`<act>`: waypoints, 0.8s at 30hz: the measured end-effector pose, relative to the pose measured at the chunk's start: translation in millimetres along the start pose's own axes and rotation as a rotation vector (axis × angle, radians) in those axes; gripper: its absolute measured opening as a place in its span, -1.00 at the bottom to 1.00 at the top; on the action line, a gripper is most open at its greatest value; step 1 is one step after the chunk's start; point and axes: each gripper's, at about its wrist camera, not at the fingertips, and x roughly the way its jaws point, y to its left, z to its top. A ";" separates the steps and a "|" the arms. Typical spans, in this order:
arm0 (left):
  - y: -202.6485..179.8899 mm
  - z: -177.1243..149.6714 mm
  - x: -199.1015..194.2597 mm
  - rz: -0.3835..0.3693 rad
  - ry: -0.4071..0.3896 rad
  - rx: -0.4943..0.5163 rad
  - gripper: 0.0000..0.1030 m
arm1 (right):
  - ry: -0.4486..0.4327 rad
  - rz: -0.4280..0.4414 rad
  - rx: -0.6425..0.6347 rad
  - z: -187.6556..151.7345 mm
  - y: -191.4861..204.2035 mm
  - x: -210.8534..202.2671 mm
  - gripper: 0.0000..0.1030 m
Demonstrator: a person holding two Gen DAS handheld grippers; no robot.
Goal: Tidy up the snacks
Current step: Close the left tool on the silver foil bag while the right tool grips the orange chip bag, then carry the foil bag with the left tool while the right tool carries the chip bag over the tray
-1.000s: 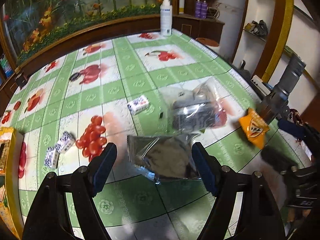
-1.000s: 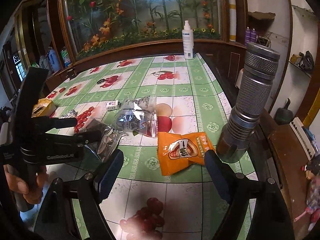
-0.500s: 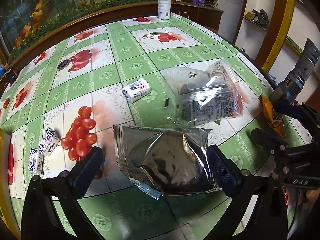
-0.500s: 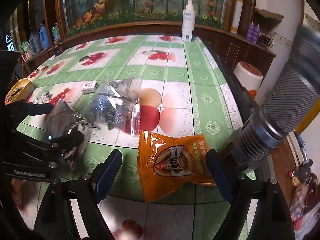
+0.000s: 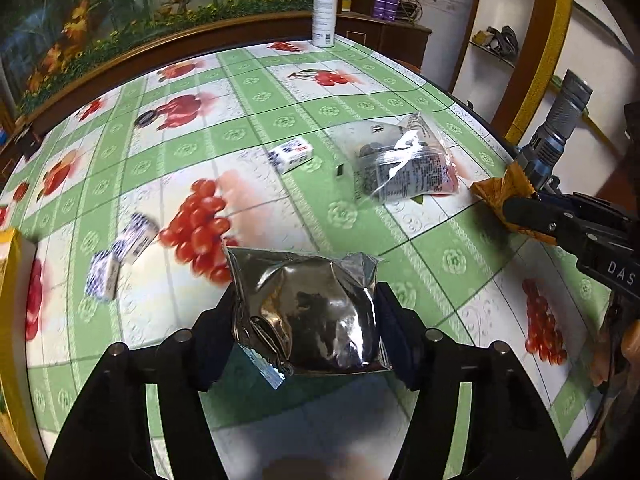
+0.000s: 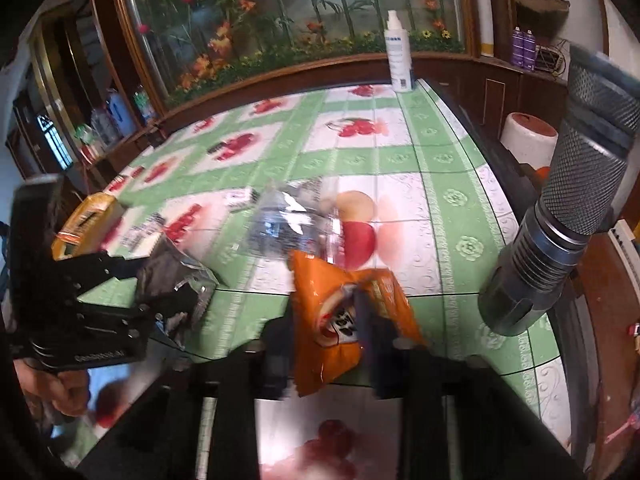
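Note:
A silver foil snack bag (image 5: 312,320) sits between the fingers of my left gripper (image 5: 306,304). Its jaws are closing and both pads press into the bag's sides, just above the fruit-print tablecloth (image 5: 248,96). My right gripper (image 6: 324,332) is closing too, with a crumpled orange snack bag (image 6: 316,304) pinched between its pads. The left wrist view shows the orange bag (image 5: 496,192) in the right gripper (image 5: 520,210) at the table's right edge. In the right wrist view the left gripper (image 6: 160,292) holds the silver bag (image 6: 172,276) at the left.
A clear bag of dark snacks (image 5: 400,164) lies mid-table. Small blue-and-white boxes lie near it (image 5: 292,154) and further left (image 5: 124,248). A yellow box (image 5: 12,264) stands at the left edge, a white spray bottle (image 5: 323,12) at the far edge. A flashlight (image 6: 560,200) juts beside the right gripper.
Both grippers moved forward and down over their bags, then closed: the left on the silver bag, the right on the orange bag, which is now crumpled.

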 end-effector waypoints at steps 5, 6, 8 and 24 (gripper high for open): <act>20.1 -13.2 -21.6 -0.016 -0.012 -0.054 0.23 | -0.013 0.012 0.016 -1.5 5.3 -6.4 -0.60; 24.0 -15.6 -27.1 -0.011 -0.019 -0.061 0.23 | -0.019 0.036 0.032 -2.1 3.8 -8.8 -0.63; 31.8 -19.5 -37.3 -0.003 -0.037 -0.078 0.23 | -0.034 0.084 0.066 -2.8 2.6 -15.4 -0.71; 129.9 -73.0 -105.0 0.175 -0.124 -0.280 0.24 | -0.068 0.342 -0.032 22.4 126.0 -8.6 -0.82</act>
